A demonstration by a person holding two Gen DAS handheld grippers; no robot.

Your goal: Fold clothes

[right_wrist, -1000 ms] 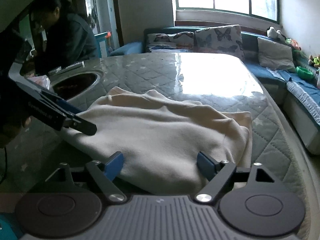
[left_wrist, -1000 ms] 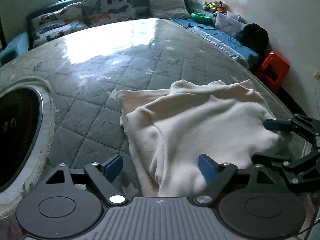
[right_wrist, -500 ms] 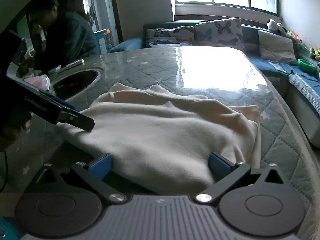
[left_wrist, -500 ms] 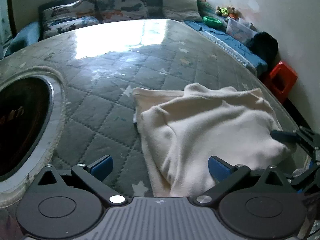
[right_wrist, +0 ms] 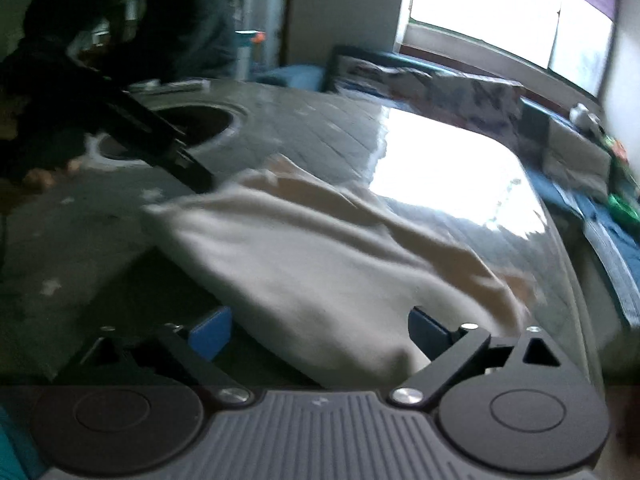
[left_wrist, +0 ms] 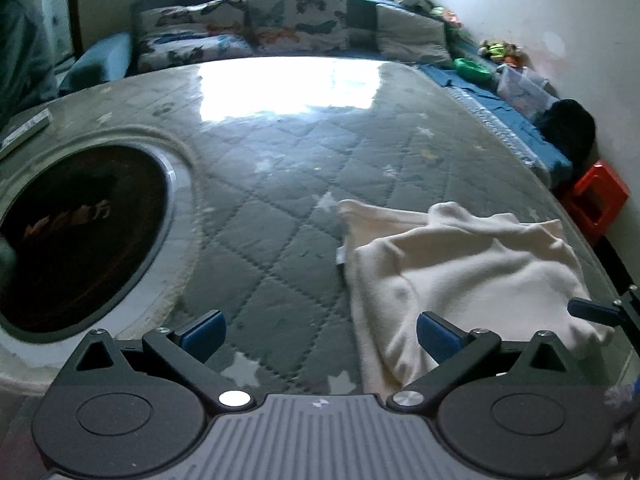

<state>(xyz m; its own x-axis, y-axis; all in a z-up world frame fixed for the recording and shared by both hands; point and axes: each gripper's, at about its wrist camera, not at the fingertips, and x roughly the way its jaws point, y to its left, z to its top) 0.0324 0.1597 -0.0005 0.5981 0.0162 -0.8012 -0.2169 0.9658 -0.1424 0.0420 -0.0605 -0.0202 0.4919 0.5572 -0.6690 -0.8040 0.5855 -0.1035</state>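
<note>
Cream fleece, the garment point(left_wrist: 460, 276) lies on the quilted grey table cover point(left_wrist: 280, 184), near the table's edge on the side of the red stool point(left_wrist: 596, 200); it is already doubled into a rough rectangle, with one layer over another, so I judge the folding well along; the top layer is still wavy and its edges do not meet, so a last fold or some smoothing is perhaps left. The left gripper point(left_wrist: 320, 332) has its fingers wide apart and holds nothing; only quilt lies between them, the cloth just beside one finger. The right gripper point(right_wrist: 320, 332) has its jaws closing, and a bulge of the garment point(right_wrist: 320, 272) sits between them, not yet pinched. The right wrist view is blurred by motion; the garment's near edge is hidden behind both gripper bodies; which kind of garment it is I cannot tell; the dark round opening point(left_wrist: 76, 236) in the table is cut off.
</note>
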